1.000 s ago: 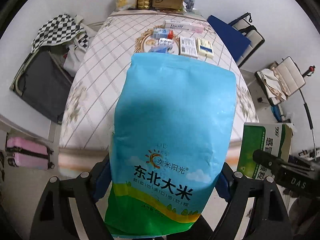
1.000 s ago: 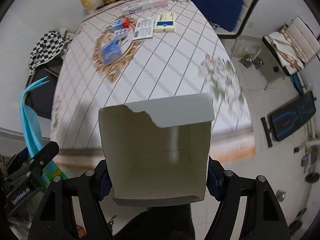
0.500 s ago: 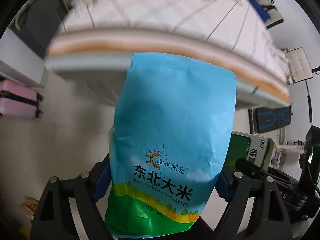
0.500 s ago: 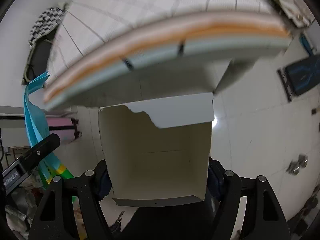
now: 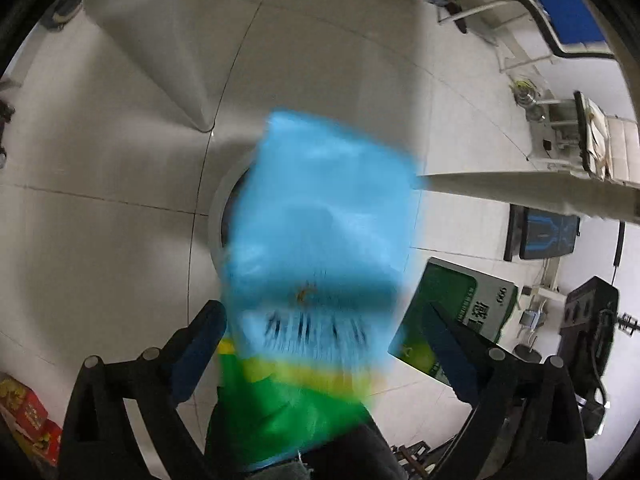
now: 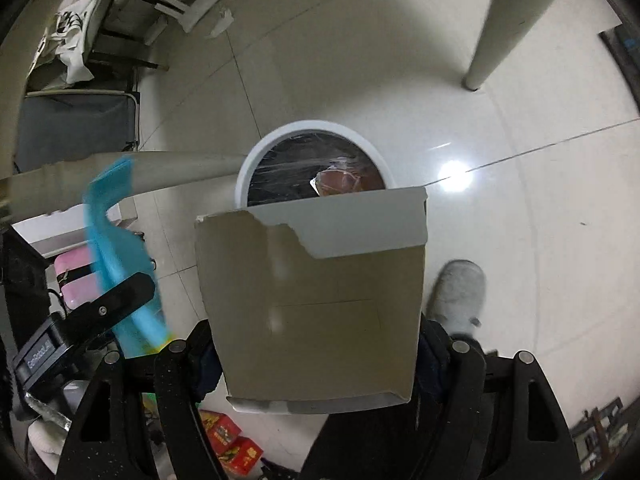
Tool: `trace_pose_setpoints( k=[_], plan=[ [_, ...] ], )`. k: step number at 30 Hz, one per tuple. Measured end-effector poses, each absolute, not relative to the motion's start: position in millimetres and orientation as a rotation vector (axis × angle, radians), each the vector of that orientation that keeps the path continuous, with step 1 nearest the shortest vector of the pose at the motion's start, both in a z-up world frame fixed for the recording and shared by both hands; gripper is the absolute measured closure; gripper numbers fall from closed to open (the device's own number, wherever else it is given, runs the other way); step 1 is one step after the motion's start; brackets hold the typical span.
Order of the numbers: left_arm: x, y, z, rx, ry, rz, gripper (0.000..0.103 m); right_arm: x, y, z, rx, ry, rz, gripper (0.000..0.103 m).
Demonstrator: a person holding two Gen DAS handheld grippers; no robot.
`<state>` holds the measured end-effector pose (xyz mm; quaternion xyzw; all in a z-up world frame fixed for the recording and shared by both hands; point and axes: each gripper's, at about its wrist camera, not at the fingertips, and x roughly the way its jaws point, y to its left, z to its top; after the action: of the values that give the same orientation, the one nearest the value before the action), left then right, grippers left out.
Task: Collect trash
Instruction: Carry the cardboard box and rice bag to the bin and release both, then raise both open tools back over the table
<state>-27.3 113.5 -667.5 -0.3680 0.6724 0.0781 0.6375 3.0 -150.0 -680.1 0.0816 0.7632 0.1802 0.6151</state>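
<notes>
A blue and green rice bag (image 5: pixel 316 264) shows motion-blurred between the fingers of my left gripper (image 5: pixel 320 332), whose jaws stand spread wide apart; the bag hangs over a white round trash bin (image 5: pixel 218 216). In the right wrist view the bag (image 6: pixel 120 256) shows edge-on at the left. My right gripper (image 6: pixel 316 344) is shut on a torn cardboard box (image 6: pixel 316 292), held just in front of the bin (image 6: pixel 280 136), which has a dark liner with trash inside. The box's green printed side (image 5: pixel 456 312) shows in the left wrist view.
White table legs (image 6: pixel 508 24) (image 5: pixel 160 48) stand on the tiled floor near the bin. A grey slipper (image 6: pixel 460 296) is right of the box. Red boxes (image 6: pixel 228 440) lie on the floor below. A chair (image 6: pixel 116 12) and pink suitcase (image 6: pixel 74 280) are at the left.
Both grippers swung down from the tabletop to the floor and over the trash bin. The left jaws have opened and the rice bag is blurred, slipping downward. The right still holds the box.
</notes>
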Motion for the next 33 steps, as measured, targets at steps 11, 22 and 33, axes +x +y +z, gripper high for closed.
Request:
trace_pose_setpoints(
  k=[11,22,33],
  plan=[
    [-53.5,107.2,-658.4,-0.576,1.572,0.354,0.003,7.3,-131.7,-739.8,0.005,1.73,0.413,0.0],
    [-68.2,87.9,-597.4,-0.453,1.575,0.396,0.003,-12.8,-123.0,-672.8,-0.323,1.615,0.374,0.0],
    [-74.7,69.8,-500.8,-0.43,1.517,0.372,0.003,-22.7,-133.3,-550.9,-0.346,1.515,0.407,0.0]
  ],
)
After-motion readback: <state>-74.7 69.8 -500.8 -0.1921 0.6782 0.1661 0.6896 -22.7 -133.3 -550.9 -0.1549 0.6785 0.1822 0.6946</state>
